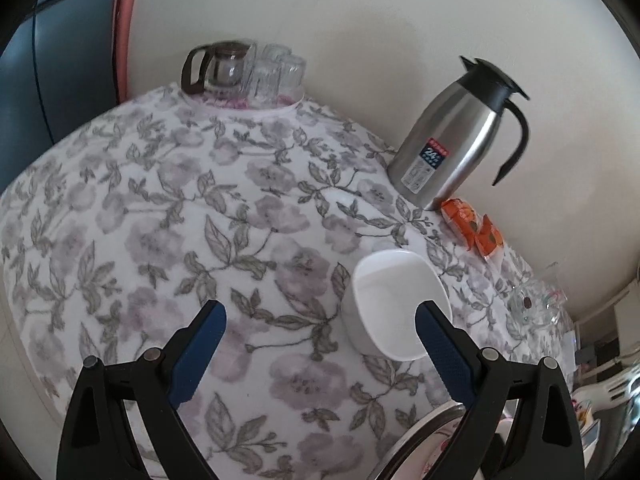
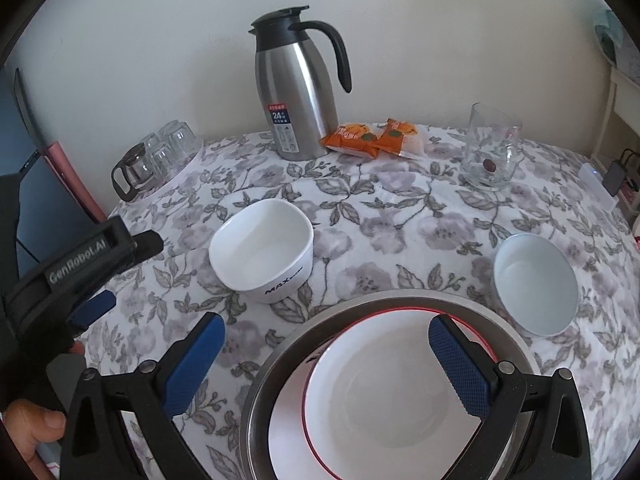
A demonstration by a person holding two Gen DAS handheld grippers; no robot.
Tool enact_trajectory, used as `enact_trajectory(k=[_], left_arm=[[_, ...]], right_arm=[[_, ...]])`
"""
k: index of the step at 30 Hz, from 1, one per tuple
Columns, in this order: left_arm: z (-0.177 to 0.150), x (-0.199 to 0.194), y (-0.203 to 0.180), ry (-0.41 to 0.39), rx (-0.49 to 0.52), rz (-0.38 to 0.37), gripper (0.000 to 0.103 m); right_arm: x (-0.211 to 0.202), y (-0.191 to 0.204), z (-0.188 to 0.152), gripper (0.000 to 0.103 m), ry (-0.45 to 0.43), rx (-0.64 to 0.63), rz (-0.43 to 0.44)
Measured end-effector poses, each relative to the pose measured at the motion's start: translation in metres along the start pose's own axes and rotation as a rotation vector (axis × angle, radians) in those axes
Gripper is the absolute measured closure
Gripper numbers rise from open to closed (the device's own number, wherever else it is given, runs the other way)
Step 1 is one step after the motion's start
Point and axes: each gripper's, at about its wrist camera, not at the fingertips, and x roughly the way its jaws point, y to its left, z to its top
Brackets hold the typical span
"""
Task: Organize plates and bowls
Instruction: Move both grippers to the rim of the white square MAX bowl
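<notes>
With both the left tool (image 1: 320,328) and right tool (image 2: 326,344) spread apart and empty, the square white bowl (image 2: 262,250) at the left tool's two o'clock could tip or skid on the bench's floral cloth (image 2: 400,220) if one finger clips its rim.

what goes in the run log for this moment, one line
left gripper: open, empty, near square bowl | right gripper: open over stacked plates | round bowl: apart
</notes>
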Motion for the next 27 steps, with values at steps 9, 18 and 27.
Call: enact_trajectory(k=[9,18,27], left_arm=[[0.009,0.026,-0.003,0.082,-0.028,0.028,0.007],[0.018,0.046,-0.018,0.133,0.026,-0.01,0.007],[0.03,0.068,-0.009,0.162,0.023,-0.012,0.008]], right_arm=[[0.017,0.002,0.009,0.0,0.025,0.021,-0.019],[0.029,-0.001,0.022,0.0,0.042,0.039,-0.037],[0.042,0.013,0.037,0.0,0.046,-0.011,-0.05]])
